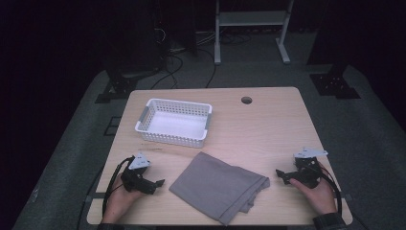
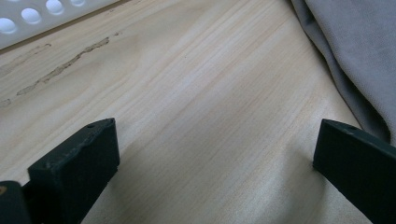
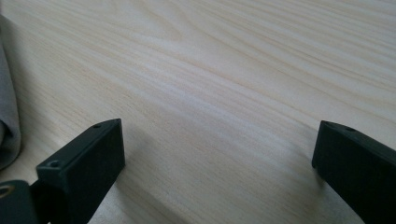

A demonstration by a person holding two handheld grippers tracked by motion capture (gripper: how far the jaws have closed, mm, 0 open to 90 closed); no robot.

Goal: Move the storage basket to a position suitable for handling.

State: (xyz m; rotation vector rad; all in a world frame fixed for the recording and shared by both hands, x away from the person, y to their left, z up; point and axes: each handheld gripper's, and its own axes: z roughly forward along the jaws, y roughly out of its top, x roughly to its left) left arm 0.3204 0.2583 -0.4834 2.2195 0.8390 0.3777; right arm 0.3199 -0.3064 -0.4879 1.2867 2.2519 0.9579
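A folded grey cloth (image 1: 218,185) lies on the wooden table (image 1: 268,124) near its front edge, between the two hands. My left gripper (image 1: 160,182) rests on the table just left of the cloth, open, with bare wood between its jaws; the cloth's edge (image 2: 355,60) shows at the right of the left gripper view. My right gripper (image 1: 278,174) sits just right of the cloth, open and holding nothing; a grey fold of the cloth (image 3: 7,116) shows at the left edge of the right gripper view.
A white perforated basket (image 1: 175,121), with nothing in it, stands behind the cloth at the left-centre of the table; its wall (image 2: 32,18) shows in the left gripper view. A round cable hole (image 1: 246,100) is at the back. Beyond the table are dark floor, cables and a metal stand (image 1: 251,28).
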